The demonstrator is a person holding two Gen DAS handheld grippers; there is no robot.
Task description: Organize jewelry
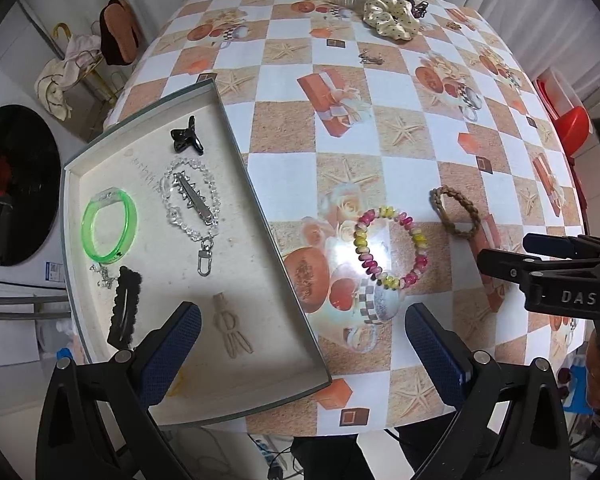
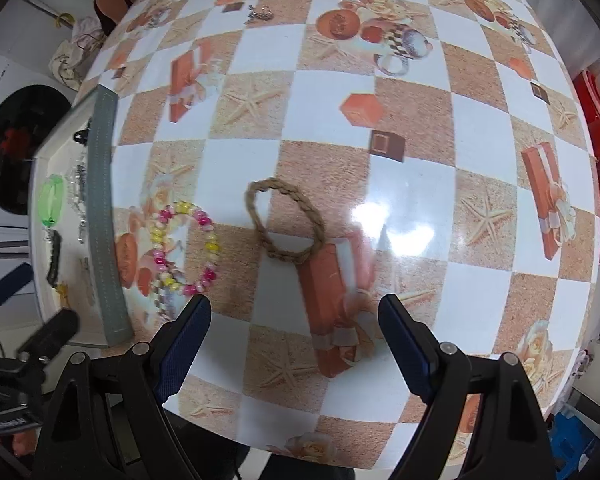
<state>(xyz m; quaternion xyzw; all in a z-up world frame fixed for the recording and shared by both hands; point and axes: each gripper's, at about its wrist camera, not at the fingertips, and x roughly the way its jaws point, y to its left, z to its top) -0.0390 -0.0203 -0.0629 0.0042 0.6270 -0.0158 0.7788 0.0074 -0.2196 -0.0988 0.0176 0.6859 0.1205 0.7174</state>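
Glossy checkered tablecloth [image 2: 320, 92], braided bracelet [image 2: 286, 220]

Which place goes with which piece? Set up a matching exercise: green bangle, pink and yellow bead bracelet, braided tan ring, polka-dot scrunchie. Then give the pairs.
Things:
1. green bangle
2. pink and yellow bead bracelet
3. braided tan ring
4. polka-dot scrunchie

Places:
A. on the tablecloth just outside the tray's right wall
B. at the far end of the table
C. inside the tray, near its left wall
D. on the tablecloth ahead of the open right gripper

Pairs: 1-C, 2-A, 3-D, 4-B
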